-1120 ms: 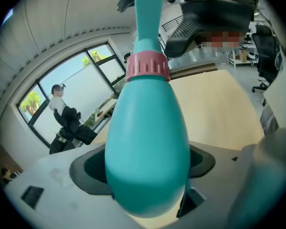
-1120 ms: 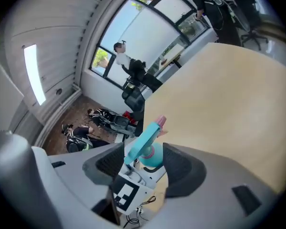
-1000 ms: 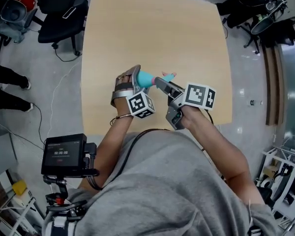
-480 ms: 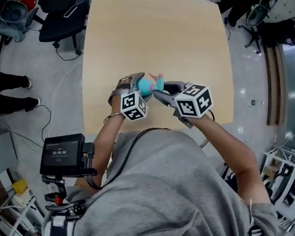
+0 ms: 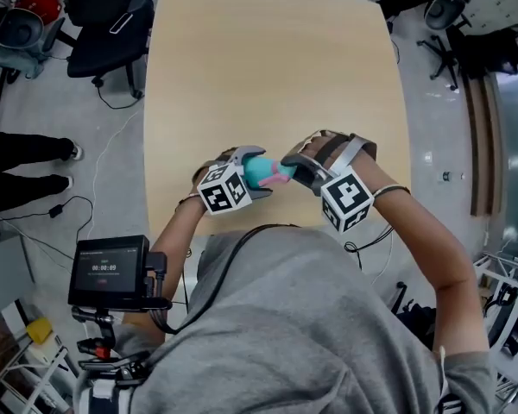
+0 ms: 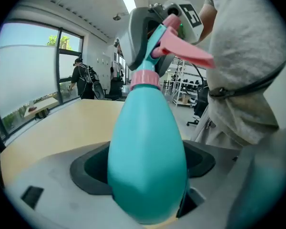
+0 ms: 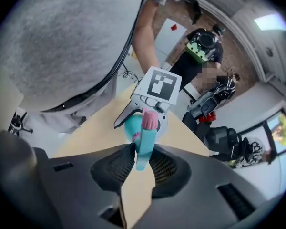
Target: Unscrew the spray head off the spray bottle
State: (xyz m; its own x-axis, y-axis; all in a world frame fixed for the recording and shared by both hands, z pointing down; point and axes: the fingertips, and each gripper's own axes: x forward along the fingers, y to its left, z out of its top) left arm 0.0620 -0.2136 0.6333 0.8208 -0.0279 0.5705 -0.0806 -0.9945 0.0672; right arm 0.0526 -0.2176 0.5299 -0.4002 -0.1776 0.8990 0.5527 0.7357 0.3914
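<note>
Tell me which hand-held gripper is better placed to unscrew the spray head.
The right hand-held gripper: its jaws have just been closing on the spray head; the left hand-held gripper clamps the spray bottle.

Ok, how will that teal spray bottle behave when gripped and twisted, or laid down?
The spray bottle looks smooth and tapered, so it may slip within the left gripper when twisted. Being rounded, it would likely roll if laid on the table. It looks like light plastic; fill unknown.
</note>
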